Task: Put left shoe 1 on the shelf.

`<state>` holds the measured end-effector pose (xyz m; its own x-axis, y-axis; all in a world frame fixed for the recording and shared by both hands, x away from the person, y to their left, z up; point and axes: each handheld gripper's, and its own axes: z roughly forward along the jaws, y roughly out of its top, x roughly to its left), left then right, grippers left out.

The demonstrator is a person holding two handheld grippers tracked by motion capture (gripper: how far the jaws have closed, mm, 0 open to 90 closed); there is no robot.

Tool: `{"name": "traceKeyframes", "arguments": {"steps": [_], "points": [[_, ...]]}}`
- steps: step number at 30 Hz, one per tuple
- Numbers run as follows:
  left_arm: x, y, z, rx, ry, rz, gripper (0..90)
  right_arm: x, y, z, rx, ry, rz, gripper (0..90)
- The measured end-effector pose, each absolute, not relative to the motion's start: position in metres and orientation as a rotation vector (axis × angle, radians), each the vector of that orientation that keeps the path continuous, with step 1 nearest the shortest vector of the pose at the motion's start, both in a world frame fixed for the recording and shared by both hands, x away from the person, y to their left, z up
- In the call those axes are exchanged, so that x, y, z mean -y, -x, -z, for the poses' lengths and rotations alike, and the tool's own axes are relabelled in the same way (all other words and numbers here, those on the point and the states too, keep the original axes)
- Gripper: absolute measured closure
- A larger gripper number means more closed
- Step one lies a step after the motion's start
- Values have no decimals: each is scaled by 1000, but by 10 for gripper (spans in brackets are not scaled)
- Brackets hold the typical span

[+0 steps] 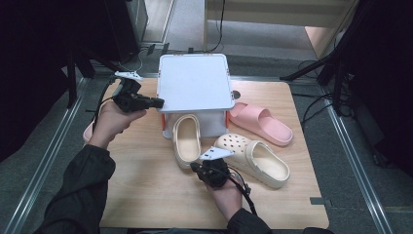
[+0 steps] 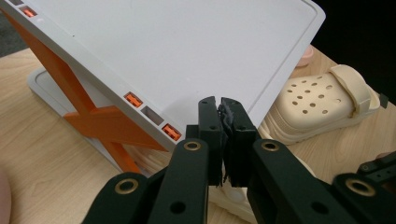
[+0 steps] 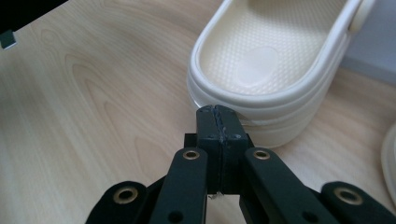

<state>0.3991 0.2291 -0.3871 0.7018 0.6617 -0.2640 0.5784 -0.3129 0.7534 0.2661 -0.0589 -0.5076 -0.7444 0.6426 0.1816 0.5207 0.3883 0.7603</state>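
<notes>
A white shelf rack [image 1: 195, 83] with orange side braces [image 2: 107, 123] stands at the back middle of the wooden table. One cream clog [image 1: 187, 139] lies with its toe under the rack and its heel toward me. A second cream clog [image 1: 255, 158] lies to its right. My left gripper [image 1: 158, 102] is shut with nothing in it, its tips at the left edge of the rack's top [image 2: 187, 56]. My right gripper [image 1: 193, 167] is also shut and holds nothing. In the right gripper view its tips [image 3: 217, 112] sit just short of the first clog's heel [image 3: 261, 70].
A pink slide sandal [image 1: 260, 123] lies right of the rack. Part of another pink sandal [image 1: 88, 131] shows at the table's left edge behind my left hand. Bare wood [image 1: 146, 190] lies at the front left. Dark stand legs [image 1: 311, 68] are on the floor beyond.
</notes>
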Motion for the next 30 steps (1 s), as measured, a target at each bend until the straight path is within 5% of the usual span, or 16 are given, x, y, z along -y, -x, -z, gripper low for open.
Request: {"name": "traceKeyframes", "arguments": {"steps": [30], "points": [[-231,-399,388,-937,-2000,-94,872,6,-357,506,-2466,-1087,-1254,873]]}}
